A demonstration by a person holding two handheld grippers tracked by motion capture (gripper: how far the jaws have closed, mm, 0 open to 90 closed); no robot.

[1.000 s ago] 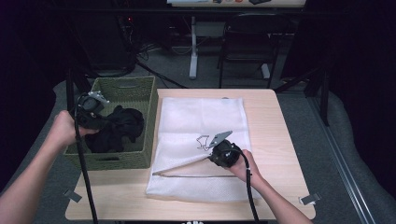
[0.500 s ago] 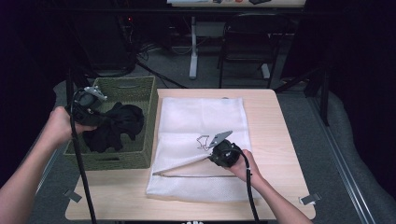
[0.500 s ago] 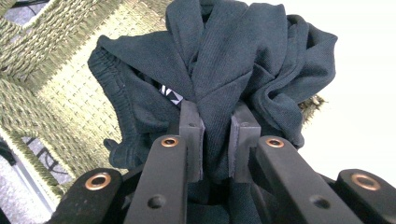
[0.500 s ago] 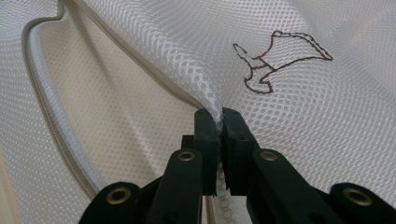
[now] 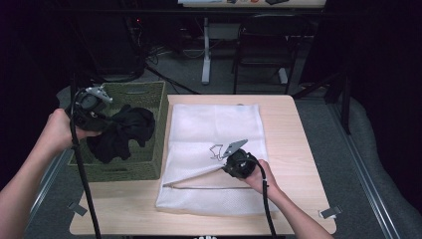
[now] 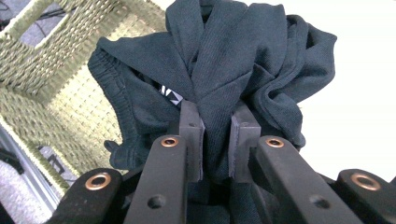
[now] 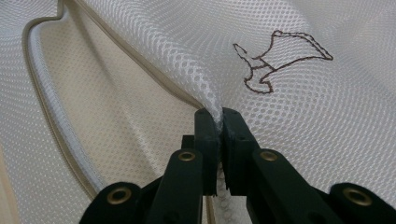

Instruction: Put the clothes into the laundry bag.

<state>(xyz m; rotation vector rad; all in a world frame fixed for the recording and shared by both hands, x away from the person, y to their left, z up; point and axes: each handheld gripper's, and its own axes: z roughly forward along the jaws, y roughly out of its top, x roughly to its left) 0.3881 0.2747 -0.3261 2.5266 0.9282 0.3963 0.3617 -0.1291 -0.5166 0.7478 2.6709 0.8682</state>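
Left tongs clamped on dark garment over basket; right tongs pinching mesh bag's upper layer.

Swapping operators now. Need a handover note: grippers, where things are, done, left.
Left gripper: shut on the black garment, held above the green woven basket.
Right gripper: shut on the top edge of the white mesh bag, holding its mouth open on the table.
Done: garment gripped, bag opened.
Left: likely carry the garment over and push it into the bag, then close the bag.
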